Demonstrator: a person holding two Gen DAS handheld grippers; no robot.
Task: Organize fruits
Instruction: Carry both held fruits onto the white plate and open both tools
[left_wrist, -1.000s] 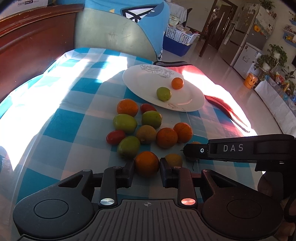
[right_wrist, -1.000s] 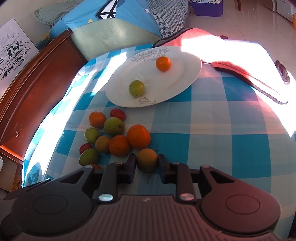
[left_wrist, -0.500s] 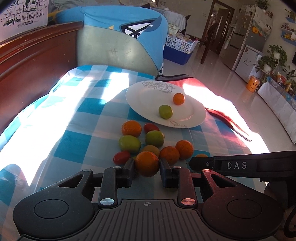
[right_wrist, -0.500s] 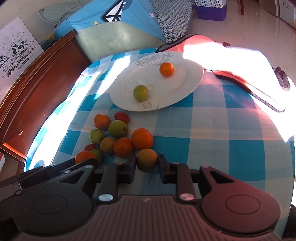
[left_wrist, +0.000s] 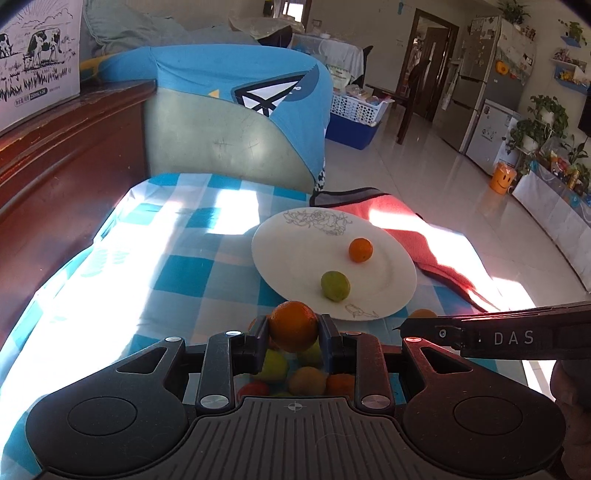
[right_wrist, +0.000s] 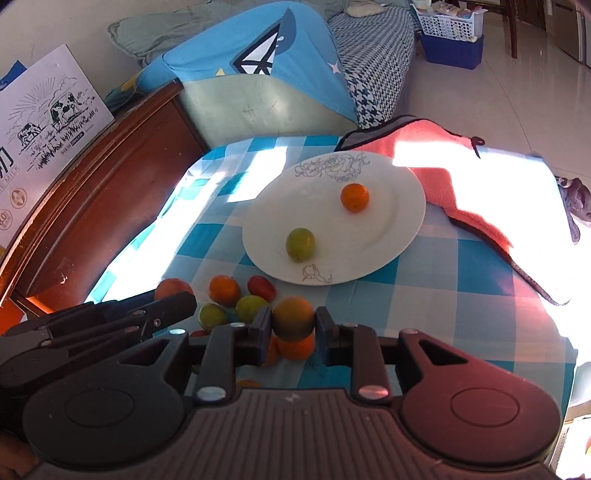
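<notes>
My left gripper (left_wrist: 293, 334) is shut on an orange fruit (left_wrist: 293, 325) and holds it above the pile of loose fruits (left_wrist: 291, 373) on the blue checked cloth. My right gripper (right_wrist: 293, 328) is shut on an orange-green fruit (right_wrist: 293, 322), also lifted over the pile (right_wrist: 236, 299). A white plate (left_wrist: 295, 251) with a flower drawing lies beyond, holding a small orange (left_wrist: 361, 250) and a green fruit (left_wrist: 335, 285). In the right wrist view the plate (right_wrist: 391, 229) shows the same orange (right_wrist: 354, 197) and green fruit (right_wrist: 300, 244). The left gripper's body (right_wrist: 110, 325) appears at the left there.
A red-pink cloth (right_wrist: 443, 173) lies beside the plate at the right. A dark wooden bed frame (right_wrist: 92, 199) borders the cloth on the left. A blue and green cushion (left_wrist: 236, 122) stands behind the table. The right gripper's side (left_wrist: 517, 338) crosses the left wrist view.
Both grippers have risen with their fruits still held. The pile has dropped lower in both views, partly behind the fingers, and the plate sits closer to the fingertips.
</notes>
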